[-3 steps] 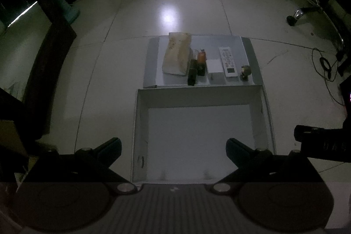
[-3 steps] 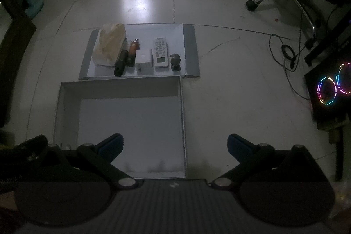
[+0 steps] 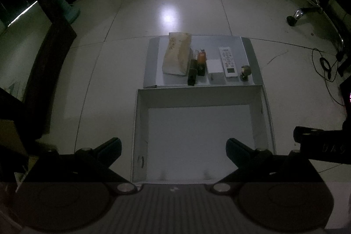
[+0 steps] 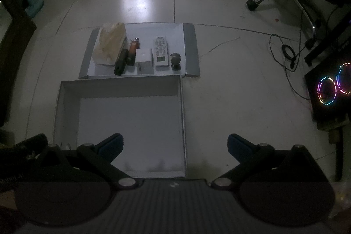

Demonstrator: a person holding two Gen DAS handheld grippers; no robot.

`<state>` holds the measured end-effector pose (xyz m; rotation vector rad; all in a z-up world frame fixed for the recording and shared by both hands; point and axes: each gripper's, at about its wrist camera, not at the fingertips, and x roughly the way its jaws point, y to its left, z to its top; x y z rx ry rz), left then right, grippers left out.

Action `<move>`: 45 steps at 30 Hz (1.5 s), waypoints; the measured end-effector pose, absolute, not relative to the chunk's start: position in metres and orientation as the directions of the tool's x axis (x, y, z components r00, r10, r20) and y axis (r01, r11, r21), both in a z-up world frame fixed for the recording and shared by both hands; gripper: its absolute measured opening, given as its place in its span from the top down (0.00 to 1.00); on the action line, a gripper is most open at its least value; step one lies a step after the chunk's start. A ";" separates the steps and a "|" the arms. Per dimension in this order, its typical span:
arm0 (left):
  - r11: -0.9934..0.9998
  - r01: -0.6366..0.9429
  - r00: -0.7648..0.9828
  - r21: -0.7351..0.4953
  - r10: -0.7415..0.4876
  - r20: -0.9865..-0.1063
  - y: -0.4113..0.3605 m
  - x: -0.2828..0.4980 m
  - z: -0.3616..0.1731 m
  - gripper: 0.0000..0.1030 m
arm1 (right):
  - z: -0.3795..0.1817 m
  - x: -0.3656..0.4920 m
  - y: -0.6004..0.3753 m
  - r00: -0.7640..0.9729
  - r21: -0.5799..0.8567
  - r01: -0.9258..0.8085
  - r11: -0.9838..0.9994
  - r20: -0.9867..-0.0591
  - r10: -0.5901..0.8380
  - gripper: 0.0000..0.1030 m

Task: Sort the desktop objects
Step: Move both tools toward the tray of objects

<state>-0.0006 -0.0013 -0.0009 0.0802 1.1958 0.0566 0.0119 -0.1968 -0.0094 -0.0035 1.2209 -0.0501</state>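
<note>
White remote [image 3: 228, 61] | print illegible | left gripper [image 3: 174, 146] spread

Both views are taken from high above the floor, tilted down and forward. The left wrist view is centred over the open box [image 3: 266, 106], with the lid [image 3: 151, 63] beyond it. The right wrist view is set further right, so the box [image 4: 183, 115] lies left of centre. Box, lid [image 4: 193, 52] and far floor are shared.
</note>
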 end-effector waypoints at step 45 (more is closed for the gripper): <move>0.997 -0.071 0.383 -0.004 0.023 -0.923 0.006 0.007 0.014 0.00 | 0.007 0.020 -0.190 0.388 -0.064 0.024 0.998 -0.919 -0.069 0.00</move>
